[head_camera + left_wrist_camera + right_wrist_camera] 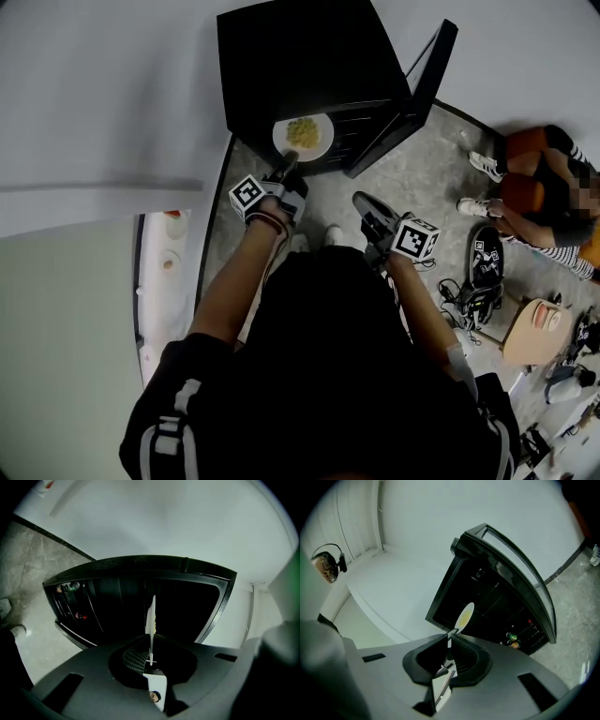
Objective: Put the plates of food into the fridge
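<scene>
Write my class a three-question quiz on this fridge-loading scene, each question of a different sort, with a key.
1. Multiple choice: which gripper's fingers grip the plate? A. left B. right C. both
2. True or false: the door of the fridge is shut.
3. Fill in: the food on the plate is ___ in colour.
Key: 1 A, the left gripper pinches the plate's rim; 2 false, the door stands open; 3 yellow.
</scene>
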A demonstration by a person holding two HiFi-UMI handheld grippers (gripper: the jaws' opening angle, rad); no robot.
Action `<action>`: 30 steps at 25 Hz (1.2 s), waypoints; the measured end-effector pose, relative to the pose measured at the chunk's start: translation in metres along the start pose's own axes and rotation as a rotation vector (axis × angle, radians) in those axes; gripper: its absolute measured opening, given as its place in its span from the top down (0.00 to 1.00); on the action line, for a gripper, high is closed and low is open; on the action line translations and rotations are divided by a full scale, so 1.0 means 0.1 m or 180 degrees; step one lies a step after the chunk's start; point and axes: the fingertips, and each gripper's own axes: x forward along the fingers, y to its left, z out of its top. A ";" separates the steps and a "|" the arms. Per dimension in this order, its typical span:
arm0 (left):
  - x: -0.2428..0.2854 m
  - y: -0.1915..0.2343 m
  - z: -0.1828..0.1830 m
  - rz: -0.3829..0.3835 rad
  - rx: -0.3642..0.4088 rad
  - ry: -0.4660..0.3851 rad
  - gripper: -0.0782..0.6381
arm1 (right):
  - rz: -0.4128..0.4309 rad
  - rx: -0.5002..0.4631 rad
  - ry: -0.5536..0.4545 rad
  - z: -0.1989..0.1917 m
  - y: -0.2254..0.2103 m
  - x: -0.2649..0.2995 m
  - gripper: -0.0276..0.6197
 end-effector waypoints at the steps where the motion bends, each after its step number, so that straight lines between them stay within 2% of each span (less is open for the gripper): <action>1: 0.02 0.02 0.01 0.0012 0.0024 0.0011 0.84 | 0.0003 0.0007 0.0007 0.00 0.00 0.00 0.92; 14: 0.15 0.16 0.16 0.0037 0.0003 -0.0023 0.84 | -0.0084 0.0020 0.0059 0.01 -0.08 0.01 0.92; 30: 0.30 0.10 0.30 -0.0035 -0.0099 -0.0110 0.84 | -0.0121 -0.0004 0.0024 0.10 -0.08 0.03 0.92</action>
